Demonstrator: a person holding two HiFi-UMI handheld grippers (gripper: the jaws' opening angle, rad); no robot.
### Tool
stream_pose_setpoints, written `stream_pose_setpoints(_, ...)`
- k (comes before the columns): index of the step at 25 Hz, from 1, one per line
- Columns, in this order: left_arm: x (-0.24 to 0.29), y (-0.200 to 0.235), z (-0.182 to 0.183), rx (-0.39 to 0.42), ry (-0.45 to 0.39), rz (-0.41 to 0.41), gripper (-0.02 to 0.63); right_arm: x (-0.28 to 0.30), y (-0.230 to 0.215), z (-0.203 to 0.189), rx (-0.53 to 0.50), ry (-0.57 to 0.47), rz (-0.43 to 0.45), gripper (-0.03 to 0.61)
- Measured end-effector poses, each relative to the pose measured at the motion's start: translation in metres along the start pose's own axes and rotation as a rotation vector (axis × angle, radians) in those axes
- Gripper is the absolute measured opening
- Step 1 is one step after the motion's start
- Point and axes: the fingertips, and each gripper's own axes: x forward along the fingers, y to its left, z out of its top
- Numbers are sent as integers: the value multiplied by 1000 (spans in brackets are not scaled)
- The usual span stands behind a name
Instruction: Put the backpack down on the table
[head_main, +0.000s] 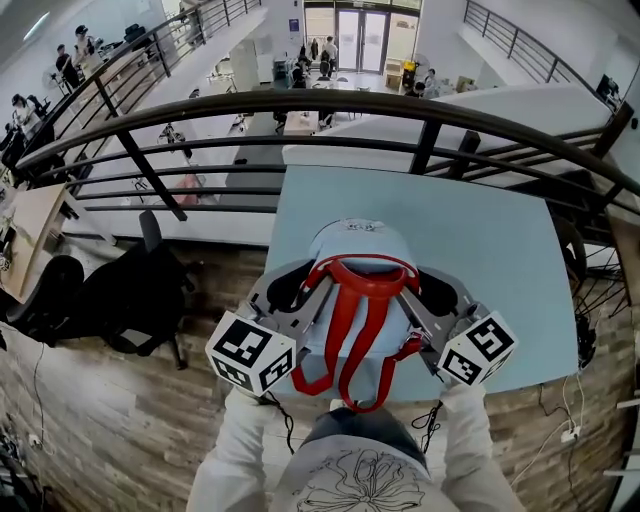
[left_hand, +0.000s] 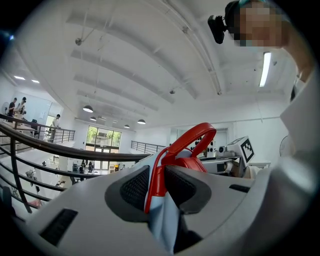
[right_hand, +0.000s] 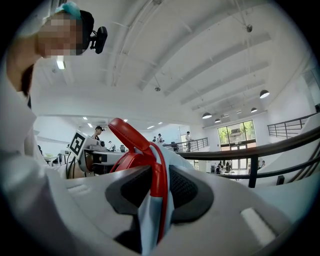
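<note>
Pale-blue table (head_main: 480, 260) stands beside a black railing (head_main: 300, 104).

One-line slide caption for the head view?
Left tongs and right tongs grip a pale blue fabric backpack with red straps at the near edge of a light blue table.

Black railing (head_main: 320, 100), dark office chair (head_main: 130, 290)

Cannot tell whether backpack (head_main: 352, 258) rests on counter (head_main: 500, 260) or hangs above. Hidden behind left hand-held gripper (head_main: 310, 287) and right hand-held gripper (head_main: 415, 290): its sides. Too small to make out: far-off people (head_main: 20, 110).
</note>
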Motion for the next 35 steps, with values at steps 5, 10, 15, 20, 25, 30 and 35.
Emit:
stream_pose_setpoints(5,11,14,-6,-7,17,21,100,16,-13,-7,-3,28,19,118)
stream_pose_setpoints(10,31,31,-3,2,26,31,100,33,-35,-6,-10,45,36,118)
stream_pose_setpoints(15,53,48,-5,9,29,25,100,50,-57,-6,-43,65,31,118)
stream_pose_setpoints(20,80,61,-23,7,72,13,100,63,-85,-22,-88,129,19,120)
stream_pose_setpoints(25,102,72,-43,3,110,13,100,72,-108,-42,-119,188,9,120)
stream_pose_setpoints(30,119,82,-62,8,137,22,100,82,-126,-62,-134,235,-8,121)
stream_pose_setpoints(35,128,92,-82,-3,166,30,101,90,-135,-82,-148,271,-17,122)
